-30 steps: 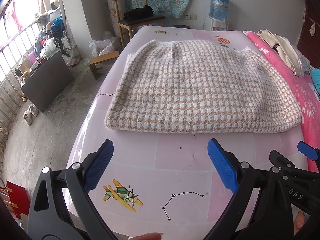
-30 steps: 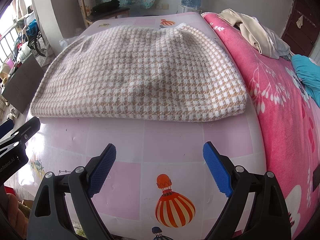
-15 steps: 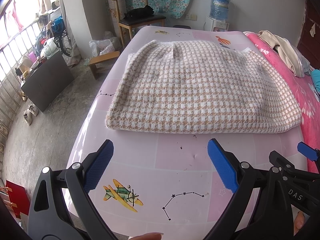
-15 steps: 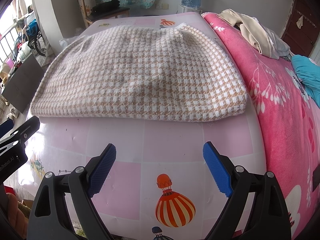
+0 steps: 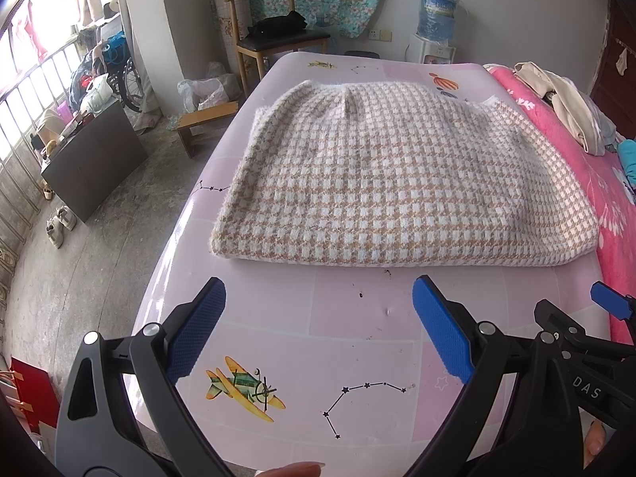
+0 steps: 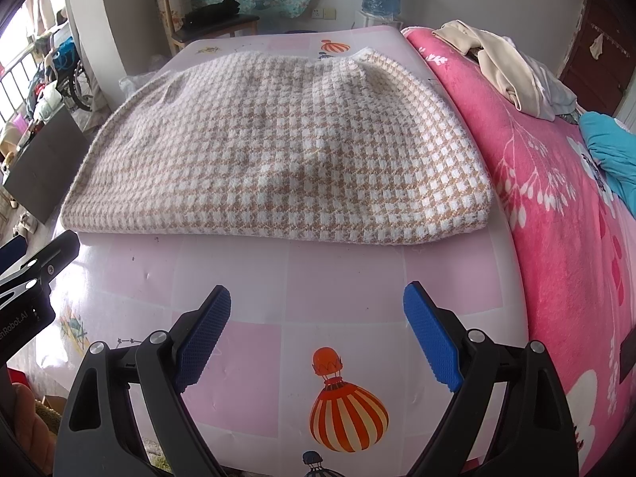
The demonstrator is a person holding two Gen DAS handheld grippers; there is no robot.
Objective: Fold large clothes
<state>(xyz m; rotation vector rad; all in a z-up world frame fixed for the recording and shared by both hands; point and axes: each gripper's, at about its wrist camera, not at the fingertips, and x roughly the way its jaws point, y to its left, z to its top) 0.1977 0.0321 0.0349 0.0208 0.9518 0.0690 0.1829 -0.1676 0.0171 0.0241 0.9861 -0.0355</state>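
folded garment ahead of both grippers, none held

fuzzy tan-and-white checked knit garment (image 5: 401,187) lies across the pink printed table (image 5: 357,318), long axis crosswise; left gripper (image 5: 318,330) and right gripper (image 6: 318,334) hover short of its near edge, jaws wide, neither nearer.

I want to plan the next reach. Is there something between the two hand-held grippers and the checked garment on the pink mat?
Nothing visible. Only bare pink mat lies between the open left hand-held gripper, the open right hand-held gripper and the folded checked garment.
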